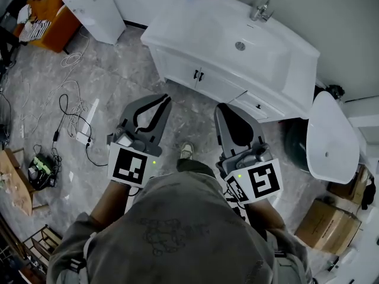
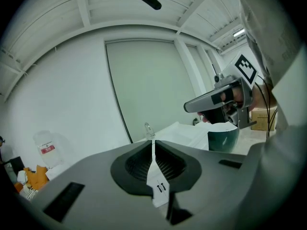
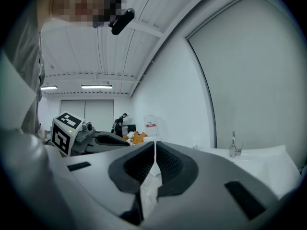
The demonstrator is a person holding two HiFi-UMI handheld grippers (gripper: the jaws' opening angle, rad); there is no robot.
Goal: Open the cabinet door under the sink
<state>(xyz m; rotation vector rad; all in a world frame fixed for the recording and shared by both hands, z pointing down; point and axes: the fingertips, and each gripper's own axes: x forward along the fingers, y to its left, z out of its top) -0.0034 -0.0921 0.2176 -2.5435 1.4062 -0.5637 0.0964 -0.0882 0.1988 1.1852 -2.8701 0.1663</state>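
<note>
The white sink cabinet (image 1: 177, 65) stands ahead of me under the basin (image 1: 240, 40), its two doors closed, with a pair of black handles (image 1: 198, 75) at the seam. Both grippers hover side by side above the floor, short of the cabinet and touching nothing. My left gripper (image 1: 161, 100) is shut and empty; its tips point at the left door. My right gripper (image 1: 222, 107) is also shut and empty, to the right of the handles. In the left gripper view the shut left gripper (image 2: 153, 153) lines up with the handles (image 2: 160, 188) and the faucet (image 2: 147, 128).
A white toilet (image 1: 328, 136) and a dark green bin (image 1: 295, 139) stand right of the cabinet. Cables and a power strip (image 1: 76, 118) lie on the floor at left. A white appliance (image 1: 98, 6) and cardboard boxes (image 1: 327, 225) sit at the edges.
</note>
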